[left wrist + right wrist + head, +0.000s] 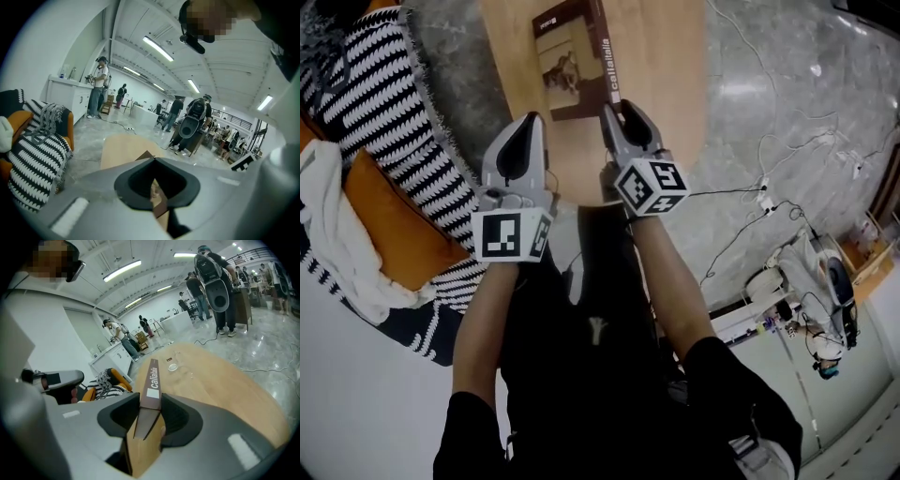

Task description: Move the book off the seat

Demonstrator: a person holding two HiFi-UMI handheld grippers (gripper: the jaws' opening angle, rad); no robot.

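A brown book point(572, 66) with a white-lettered spine lies on the light wooden table point(666, 56), its cover facing up. My right gripper point(614, 108) is shut on the near end of the spine. In the right gripper view the spine point(152, 380) runs straight out from between the dark pads point(176, 416) of the right gripper point(151, 404). My left gripper point(530, 122) hovers just left of the book over the table's near edge, jaws together with nothing in them. Through the left gripper point(153, 161) a sliver of the book point(157, 194) shows.
The seat at the left holds a black-and-white striped throw point(384, 122), an orange cushion point(394, 225) and a white cloth point(337, 244). A small glass point(173, 365) stands on the table beyond the book. Cables point(750, 197) and gear point(825, 281) lie on the floor to the right. Several people stand in the background.
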